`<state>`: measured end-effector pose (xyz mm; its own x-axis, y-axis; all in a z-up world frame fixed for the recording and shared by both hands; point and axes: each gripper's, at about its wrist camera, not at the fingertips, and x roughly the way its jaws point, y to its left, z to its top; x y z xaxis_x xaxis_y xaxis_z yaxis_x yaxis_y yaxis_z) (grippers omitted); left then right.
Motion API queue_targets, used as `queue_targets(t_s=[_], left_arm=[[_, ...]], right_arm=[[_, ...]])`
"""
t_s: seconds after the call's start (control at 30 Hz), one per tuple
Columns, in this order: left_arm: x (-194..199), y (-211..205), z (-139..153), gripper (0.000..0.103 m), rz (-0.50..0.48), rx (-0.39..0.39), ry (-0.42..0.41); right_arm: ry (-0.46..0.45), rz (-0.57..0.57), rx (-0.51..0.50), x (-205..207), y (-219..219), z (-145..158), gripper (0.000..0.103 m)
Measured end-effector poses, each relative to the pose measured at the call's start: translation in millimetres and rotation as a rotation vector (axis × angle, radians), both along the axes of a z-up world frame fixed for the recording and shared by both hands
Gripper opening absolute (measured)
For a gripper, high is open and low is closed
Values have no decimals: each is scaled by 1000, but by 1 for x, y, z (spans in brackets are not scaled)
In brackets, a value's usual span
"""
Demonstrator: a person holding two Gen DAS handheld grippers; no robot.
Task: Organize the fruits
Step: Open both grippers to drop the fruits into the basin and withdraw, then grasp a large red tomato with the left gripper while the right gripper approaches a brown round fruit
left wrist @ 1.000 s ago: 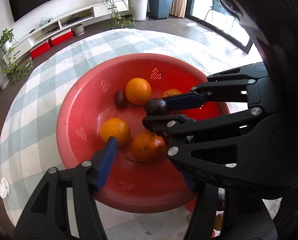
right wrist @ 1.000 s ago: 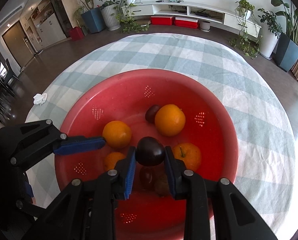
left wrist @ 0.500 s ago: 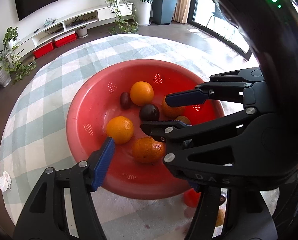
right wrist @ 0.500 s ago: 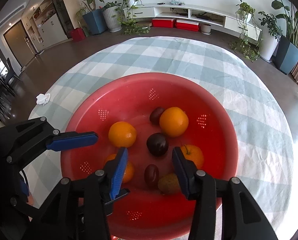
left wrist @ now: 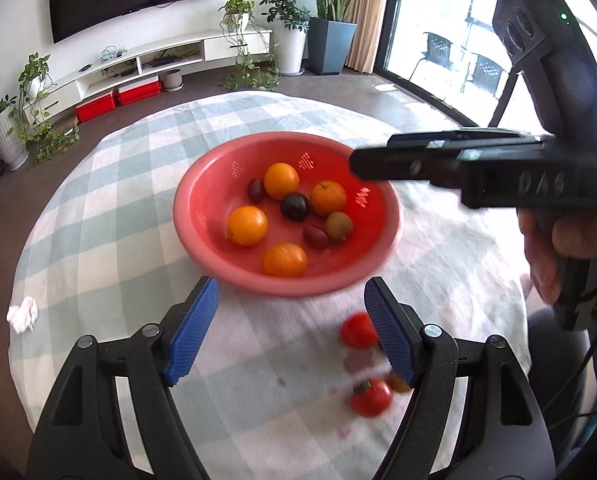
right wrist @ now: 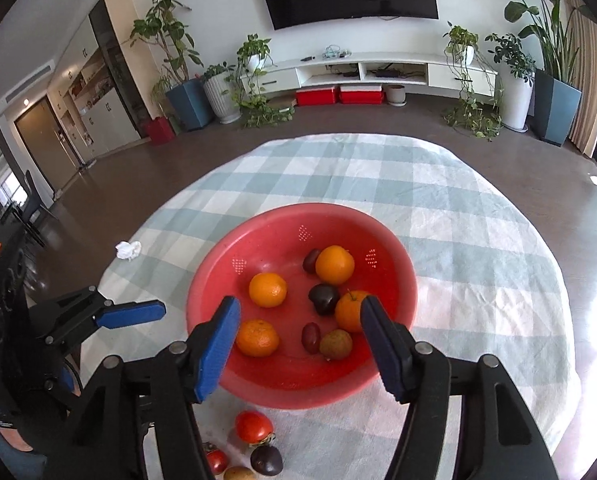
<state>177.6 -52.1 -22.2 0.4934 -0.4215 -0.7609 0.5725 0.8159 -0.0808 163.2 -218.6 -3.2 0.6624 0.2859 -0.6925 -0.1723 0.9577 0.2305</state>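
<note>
Because the dark plum (right wrist: pixel 323 298) now lies loose near the middle of the red bowl (right wrist: pixel 282 216), among four oranges (right wrist: pixel 267 289), two smaller plums (right wrist: pixel 311 337) and a brownish kiwi (right wrist: pixel 335 344), this deposit reads as finished. The bowl's sloping wall gathers round fruit toward its centre, which probably explains the tight cluster.

The right tool (right wrist: pixel 298 344) hangs released above the bowl's near rim; its jaws have just been opening and nothing sits between them. The left tool (left wrist: pixel 290 338) is likewise released and empty, its jaws having just widened too, poised over the checked cloth in front of the bowl. In the left view the right tool appears side-on, held by a hand (left wrist: pixel 566 248).

Unsorted fruit stays on the desk near the front edge — red tomatoes (right wrist: pixel 253 427), another dark plum (right wrist: pixel 266 460) and a yellowish piece, partly hidden. These sit just beside the left tool's right finger (left wrist: pixel 386 342), so one of them is likely the next pick. A crumpled tissue (right wrist: pixel 128 250) lies well apart.
</note>
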Motion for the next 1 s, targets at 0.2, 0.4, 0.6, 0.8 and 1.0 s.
queue_targets(t_s=[0.2, 0.4, 0.6, 0.8, 1.0], left_arm=[[-47, 17, -9, 78, -19, -20, 17], [-95, 25, -29, 98, -47, -42, 39], [-116, 15, -39, 103, -73, 3, -17], [-105, 2, -37, 103, -110, 64, -14], [-84, -11, -46, 102, -208, 145, -4]], right_arm=[[-37, 1, 99, -58, -4, 3, 77], [-32, -15, 158, -109, -3, -12, 83], [-8, -48, 186, -142, 1, -26, 89], [45, -75, 244, -159, 1, -44, 94], [88, -85, 254, -167, 1, -55, 94]])
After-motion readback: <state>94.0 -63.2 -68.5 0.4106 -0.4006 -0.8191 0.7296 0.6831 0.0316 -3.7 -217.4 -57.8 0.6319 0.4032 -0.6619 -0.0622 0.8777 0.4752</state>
